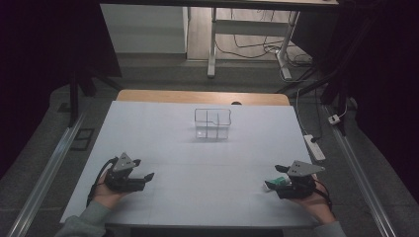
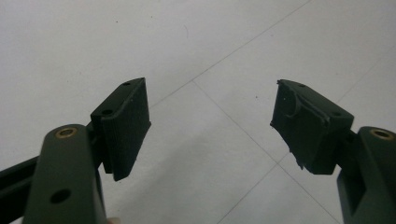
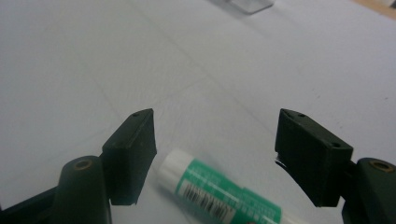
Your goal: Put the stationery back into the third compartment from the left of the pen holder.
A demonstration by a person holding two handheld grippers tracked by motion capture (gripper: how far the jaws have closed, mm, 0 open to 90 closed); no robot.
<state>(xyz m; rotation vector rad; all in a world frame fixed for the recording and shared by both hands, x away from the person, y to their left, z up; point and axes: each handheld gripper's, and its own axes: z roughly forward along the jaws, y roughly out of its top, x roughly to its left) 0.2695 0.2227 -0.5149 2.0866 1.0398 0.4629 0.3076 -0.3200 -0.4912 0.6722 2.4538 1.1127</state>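
green-and-white glue stick (image 3: 219,196) lies on the white counter (image 1: 197,163) at the near right, between the spread jaws of the right gripper (image 3: 215,154), untouched. risk: the round tube rolls away if one pad meets it first. left gripper (image 2: 210,126) jaws are spread and empty. clear divided box (image 1: 212,123) stands far centre.

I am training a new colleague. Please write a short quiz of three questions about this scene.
1. True or false: the right gripper grips the glue stick.
2. What stands at the far middle of the table? A) a clear box with compartments B) a red cup
3. What is between the left gripper jaws?

Key: 1 false, its jaws stand apart around it. 2 A, the clear box. 3 nothing, just bare table.
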